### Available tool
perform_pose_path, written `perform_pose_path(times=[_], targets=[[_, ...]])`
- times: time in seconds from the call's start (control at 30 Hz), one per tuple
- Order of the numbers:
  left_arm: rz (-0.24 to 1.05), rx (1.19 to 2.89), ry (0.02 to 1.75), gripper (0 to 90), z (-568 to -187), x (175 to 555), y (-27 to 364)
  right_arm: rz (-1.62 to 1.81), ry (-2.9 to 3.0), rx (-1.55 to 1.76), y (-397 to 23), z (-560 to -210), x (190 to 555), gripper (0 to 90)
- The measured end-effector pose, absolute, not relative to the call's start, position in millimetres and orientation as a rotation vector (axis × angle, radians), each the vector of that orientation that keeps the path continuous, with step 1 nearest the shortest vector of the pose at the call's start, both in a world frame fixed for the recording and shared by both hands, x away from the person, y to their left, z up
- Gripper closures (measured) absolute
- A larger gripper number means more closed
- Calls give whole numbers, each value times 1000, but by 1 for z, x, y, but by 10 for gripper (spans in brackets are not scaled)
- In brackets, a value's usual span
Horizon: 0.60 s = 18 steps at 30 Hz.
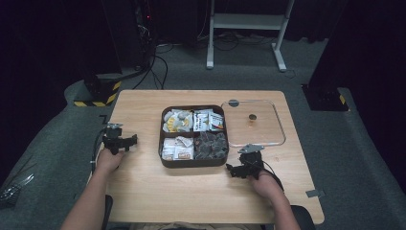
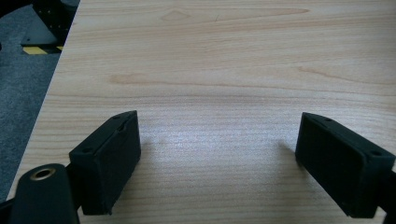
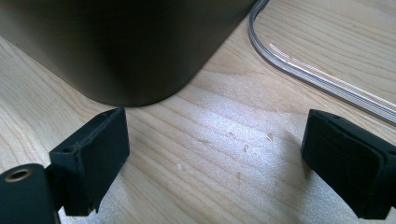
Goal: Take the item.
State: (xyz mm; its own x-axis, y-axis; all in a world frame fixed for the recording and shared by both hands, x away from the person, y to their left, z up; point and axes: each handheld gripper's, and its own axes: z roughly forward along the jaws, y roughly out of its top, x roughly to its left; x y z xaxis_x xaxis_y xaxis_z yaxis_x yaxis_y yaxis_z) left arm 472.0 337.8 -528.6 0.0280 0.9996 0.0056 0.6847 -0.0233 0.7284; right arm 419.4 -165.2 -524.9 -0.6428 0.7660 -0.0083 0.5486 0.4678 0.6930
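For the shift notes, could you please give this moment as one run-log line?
left hand-held gripper: open, empty | right hand-held gripper: open, empty, beside snack box | clear lid: off, right of box

The high view looks forward and down from above the person's side, far enough back to take in the whole table [image 1: 143,191] and the floor beyond its far edge. The left gripper view sits low and close over the table [image 2: 224,70] near its left edge, facing across bare wood between its own jaws. The right gripper view rides just above the tabletop near the front right, facing the dark tray [image 3: 121,46] and the clear lid [image 3: 317,74] at close range. The high view shares the tray [image 1: 193,163] and lid [image 1: 280,139] with it.
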Motion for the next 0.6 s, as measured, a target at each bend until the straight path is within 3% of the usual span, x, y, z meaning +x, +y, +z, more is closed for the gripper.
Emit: perform_pose_path(times=[0.6], targets=[[719,1809,1687,83,-528,473,338,962,2403,1115,-165,-525,420,77]])
